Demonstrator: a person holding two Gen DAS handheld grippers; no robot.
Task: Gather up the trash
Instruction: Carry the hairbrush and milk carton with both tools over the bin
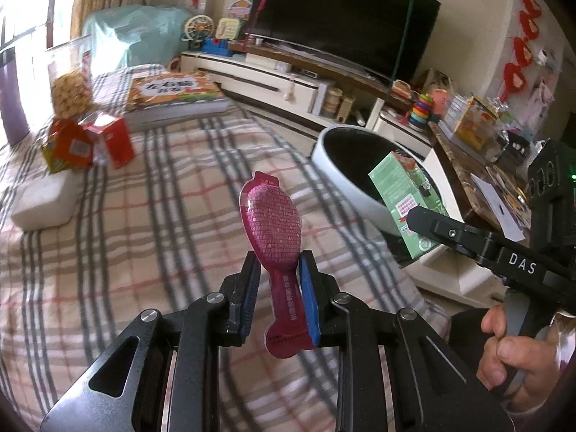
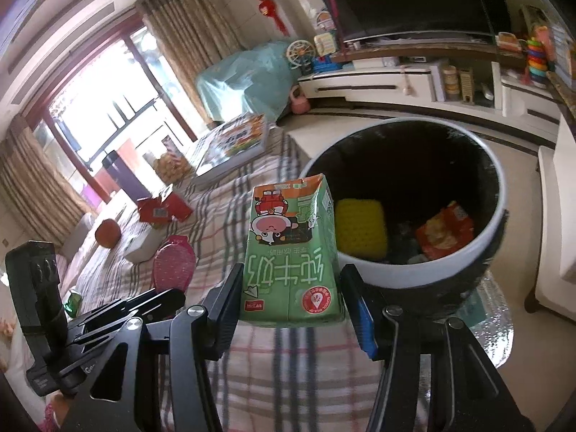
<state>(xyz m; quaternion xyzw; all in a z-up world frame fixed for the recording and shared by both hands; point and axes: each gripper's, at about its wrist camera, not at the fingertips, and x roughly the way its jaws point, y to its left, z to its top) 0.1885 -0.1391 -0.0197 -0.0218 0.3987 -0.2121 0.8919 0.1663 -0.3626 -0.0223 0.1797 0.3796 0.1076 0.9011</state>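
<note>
Inside bin (image 2: 498, 216): yellow sponge (image 2: 361, 228), wrapper (image 2: 444, 230)

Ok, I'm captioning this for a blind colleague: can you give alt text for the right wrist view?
The right gripper holds a green milk carton beside the rim of a round trash bin that contains a yellow sponge and an orange wrapper, above a plaid cloth.

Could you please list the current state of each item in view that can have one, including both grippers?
left gripper: shut on the pink packet, held upright above the checked cloth.
right gripper: shut on the green milk carton, held at the bin's near edge.
trash bin: open, holding a yellow item and an orange wrapper.
red box: lying on the cloth, flaps open.
television: off.
</note>
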